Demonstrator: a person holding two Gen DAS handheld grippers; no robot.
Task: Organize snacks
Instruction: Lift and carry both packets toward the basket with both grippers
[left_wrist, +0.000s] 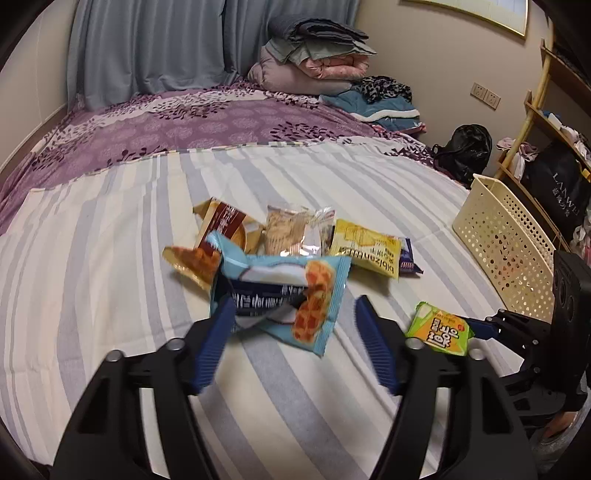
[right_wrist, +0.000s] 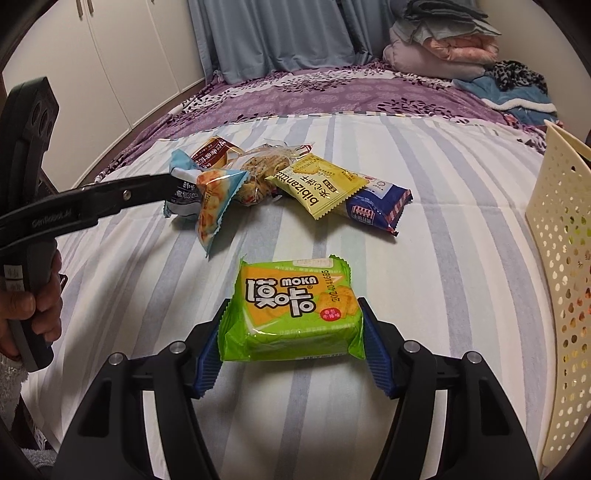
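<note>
You're working over the bed (left_wrist: 110, 229), its soft blue-and-cream striped sheet filling the middle of both views. It gives under weight, so nothing lies quite flat.

At the right edge stands the cream perforated plastic basket (right_wrist: 561, 258), a rigid, upright wall of round holes. It sits close by, likely as the bin you're sorting into.

Your left hand-held gripper (left_wrist: 295, 301) sits at centre frame with its jaws fairly wide around the light-blue waffle packet (left_wrist: 288, 273). The left ribbed blue pad touches the crinkled foil and the right pad stands clear of it, so that's no firm pinch. In the right wrist view the packet hangs crumpled at the gripper's tip, left of centre, with your hand (right_wrist: 37, 314) on the handle at the left edge.

Your right hand-held gripper (right_wrist: 292, 303) is clamped on the green square MOKA biscuit packet (right_wrist: 291, 317), lower centre. The pads press its two sides and it's raised off the sheet. It's blocky and glossy with crimped ends, so a side-to-side squeeze suits it, and I'd guess it's bound for the basket.

Further up, the loose pile waits on the sheet:
- yellow flat biscuit sachet (left_wrist: 364, 249)
- clear-wrapped round pastry (left_wrist: 291, 232)
- brown-and-gold packet (left_wrist: 225, 225)
- dark-blue striped packet (right_wrist: 376, 210), tucked partly under the yellow one

They're all thin, slippery film and overlap each other, so you'll be picking edges.
</note>
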